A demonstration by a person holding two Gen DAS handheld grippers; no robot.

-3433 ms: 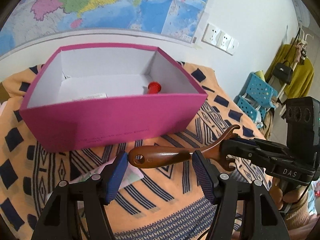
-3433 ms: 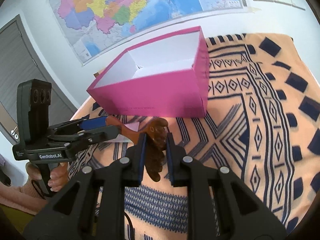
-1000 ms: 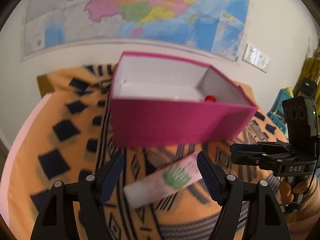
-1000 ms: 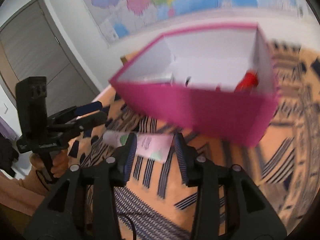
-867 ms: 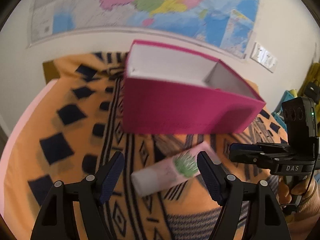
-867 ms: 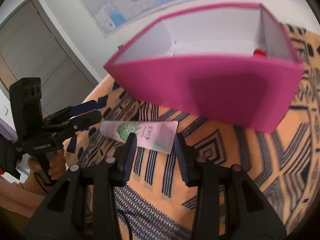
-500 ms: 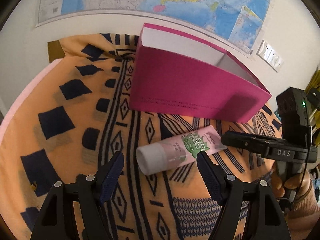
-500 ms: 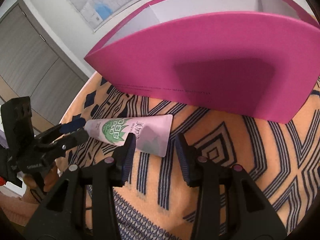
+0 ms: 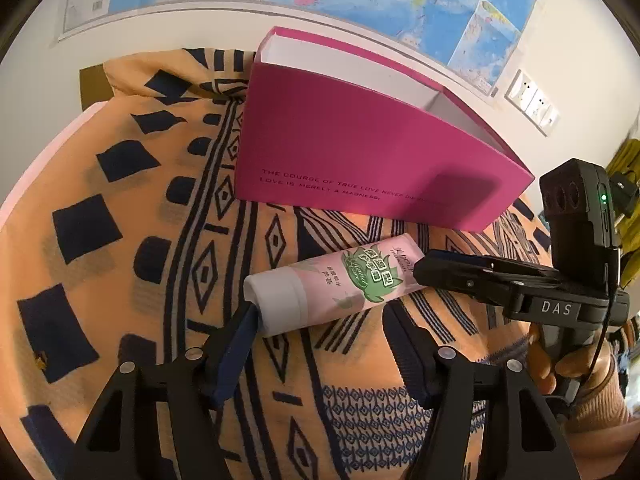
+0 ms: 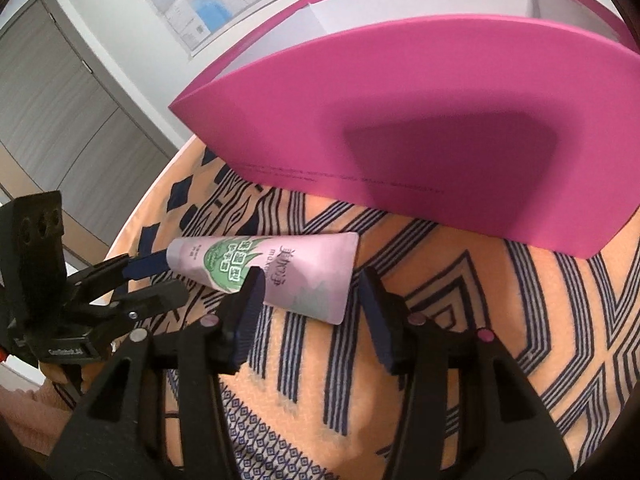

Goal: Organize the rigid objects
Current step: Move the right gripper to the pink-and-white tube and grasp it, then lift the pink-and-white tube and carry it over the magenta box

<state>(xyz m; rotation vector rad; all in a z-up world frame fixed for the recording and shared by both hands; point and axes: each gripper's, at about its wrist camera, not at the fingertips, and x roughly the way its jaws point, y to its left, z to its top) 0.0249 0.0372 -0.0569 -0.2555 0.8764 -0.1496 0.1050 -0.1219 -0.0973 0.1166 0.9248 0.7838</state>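
My left tongs (image 9: pixel 320 320) closing round tube (image 9: pixel 336 284) cap end, not yet clamped; right tongs (image 10: pixel 310 300) apart at crimp end, pink box (image 9: pixel 360 160) beyond.

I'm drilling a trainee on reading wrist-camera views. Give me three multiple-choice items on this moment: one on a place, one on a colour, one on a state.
1. Where does the pale pink plastic tube with green leaf print lie?
A. inside the box
B. on the patterned cloth in front of the box
C. on the floor

2. What colour is the open cardboard box outside?
A. magenta
B. blue
C. white

3. How does the tube rest?
A. upright on its cap
B. lifted clear
C. flat on its side

Answers: 1 B, it lies on the orange patterned cloth before the box's front wall. 2 A, its outer walls are magenta. 3 C, its full length lies on the cloth.
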